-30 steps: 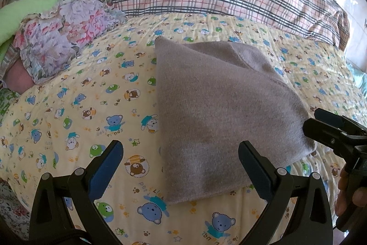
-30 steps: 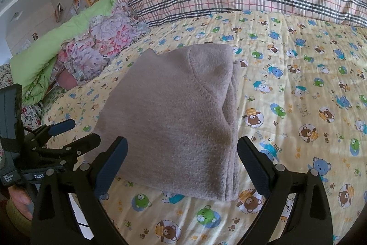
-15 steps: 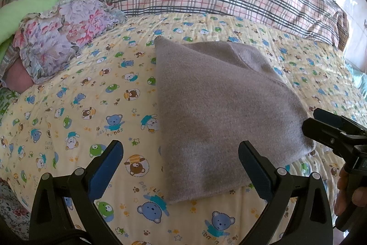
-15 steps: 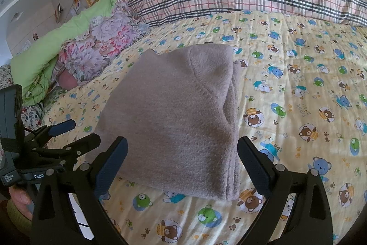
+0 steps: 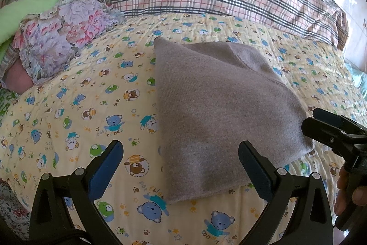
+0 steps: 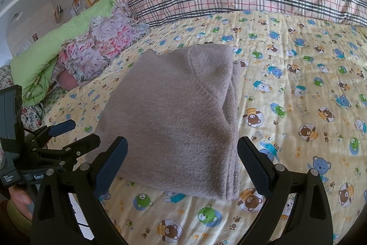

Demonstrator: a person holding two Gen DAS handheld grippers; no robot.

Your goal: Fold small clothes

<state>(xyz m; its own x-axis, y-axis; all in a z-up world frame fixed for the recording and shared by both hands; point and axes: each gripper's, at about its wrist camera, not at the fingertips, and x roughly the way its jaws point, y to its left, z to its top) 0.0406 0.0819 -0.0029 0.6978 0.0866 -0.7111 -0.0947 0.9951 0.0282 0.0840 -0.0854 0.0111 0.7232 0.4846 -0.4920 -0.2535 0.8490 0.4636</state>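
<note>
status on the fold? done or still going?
Looks done: the grey garment lies as a compact folded stack on the bear-print sheet, layered edges showing along its right side. In hand: nothing; the left gripper and right gripper are both open, clear of the fabric. Left: no other loose small clothes in view, so perhaps only putting it away.
</note>
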